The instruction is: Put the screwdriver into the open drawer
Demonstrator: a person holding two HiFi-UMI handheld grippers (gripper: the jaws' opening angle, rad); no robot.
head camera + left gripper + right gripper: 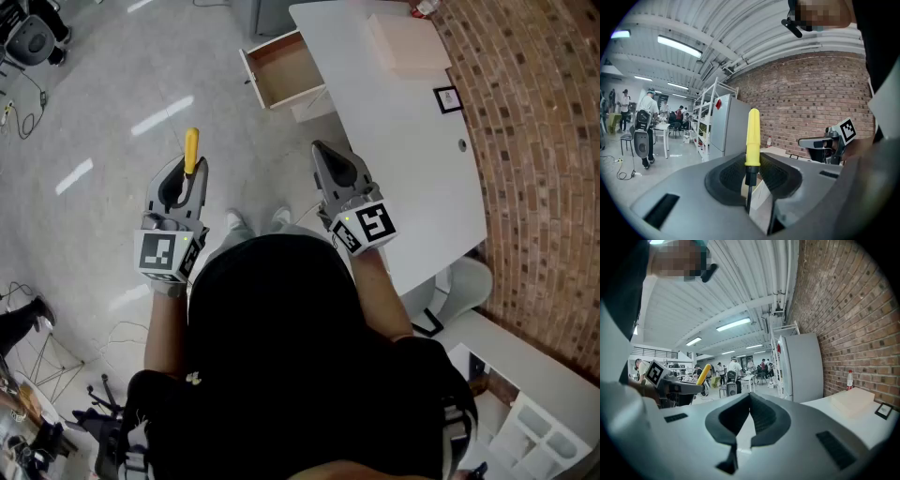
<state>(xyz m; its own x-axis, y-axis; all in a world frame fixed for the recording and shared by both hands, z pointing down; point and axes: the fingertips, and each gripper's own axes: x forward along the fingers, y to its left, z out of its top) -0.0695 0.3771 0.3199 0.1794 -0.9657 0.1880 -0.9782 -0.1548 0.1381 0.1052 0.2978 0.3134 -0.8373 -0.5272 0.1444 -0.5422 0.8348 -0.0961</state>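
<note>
The screwdriver (191, 150) has a yellow handle and a dark shaft. It stands upright between the jaws of my left gripper (190, 174), which is shut on the shaft just below the handle. In the left gripper view the handle (753, 136) rises above the left gripper (749, 164). The open drawer (286, 70), wood inside with a white front, juts from the white table's (412, 159) far left corner, well ahead of both grippers. My right gripper (324, 150) hovers by the table's left edge, its jaws together on nothing. In its own view the right gripper (750, 397) is shut and the yellow handle (703, 374) shows at the left.
A flat pale box (408, 42) and a small framed picture (447, 98) lie on the table. A brick wall (544, 141) runs along the right. Grey floor (112, 94) spreads to the left. Shelves, a white cabinet (729, 122) and people stand far off.
</note>
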